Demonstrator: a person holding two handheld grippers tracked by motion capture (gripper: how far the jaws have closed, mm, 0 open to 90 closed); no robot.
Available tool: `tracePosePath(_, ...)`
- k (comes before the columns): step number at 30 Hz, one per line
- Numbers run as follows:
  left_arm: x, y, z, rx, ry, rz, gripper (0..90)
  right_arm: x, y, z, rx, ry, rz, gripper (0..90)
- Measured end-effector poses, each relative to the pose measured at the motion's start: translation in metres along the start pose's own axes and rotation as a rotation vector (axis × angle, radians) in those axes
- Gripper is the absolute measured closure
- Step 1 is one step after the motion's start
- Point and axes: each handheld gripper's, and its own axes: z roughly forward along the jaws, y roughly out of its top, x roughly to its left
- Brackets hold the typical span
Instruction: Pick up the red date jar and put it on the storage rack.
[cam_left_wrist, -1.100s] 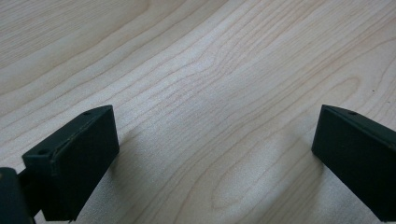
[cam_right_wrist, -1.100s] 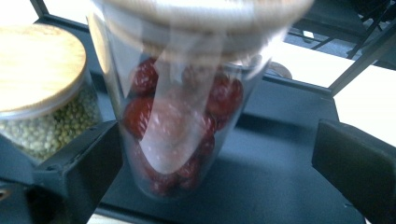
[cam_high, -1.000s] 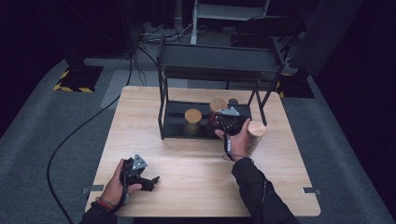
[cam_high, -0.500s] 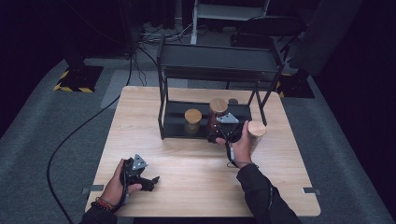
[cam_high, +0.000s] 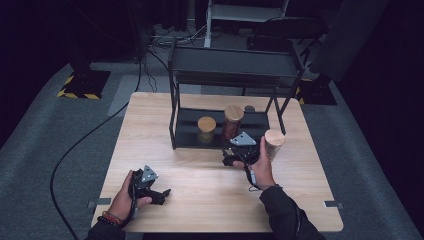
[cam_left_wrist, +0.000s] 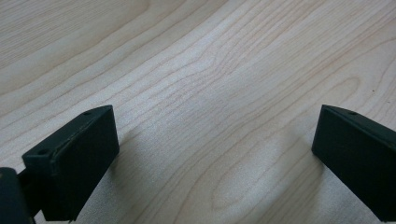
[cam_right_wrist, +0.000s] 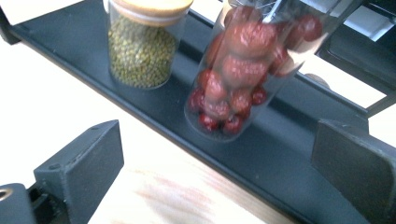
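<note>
Right claw now back off the red-fruit jar, jaws wide and empty; left claw wide too.

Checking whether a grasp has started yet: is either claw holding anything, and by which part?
Nothing is held. The right claw is open in front of the jar of red fruits on the rack shelf, not touching it. The left claw is open over the bare table.

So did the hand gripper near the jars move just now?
Yes. The right gripper has drawn back toward the person, away from the tall jar of red fruit on the black rack, jaws open.
</note>
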Motion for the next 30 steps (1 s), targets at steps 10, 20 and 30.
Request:
tracePosePath(10, 0.000, 0.000, 0.000, -0.001, 0.000, -0.001, 0.4, 0.000, -0.023, -0.011, 0.005, 0.032, -0.054, 3.2)
tracePosePath(20, 0.000, 0.000, 0.000, -0.001, 0.001, -0.001, 0.4, -0.006, -0.037, -0.021, 0.042, 0.078, -0.101, 3.3)
tracePosePath(30, 0.000, 0.000, 0.000, -0.001, 0.001, -0.001, 0.4, -0.018, -0.060, -0.031, 0.032, 0.106, -0.132, 3.6)
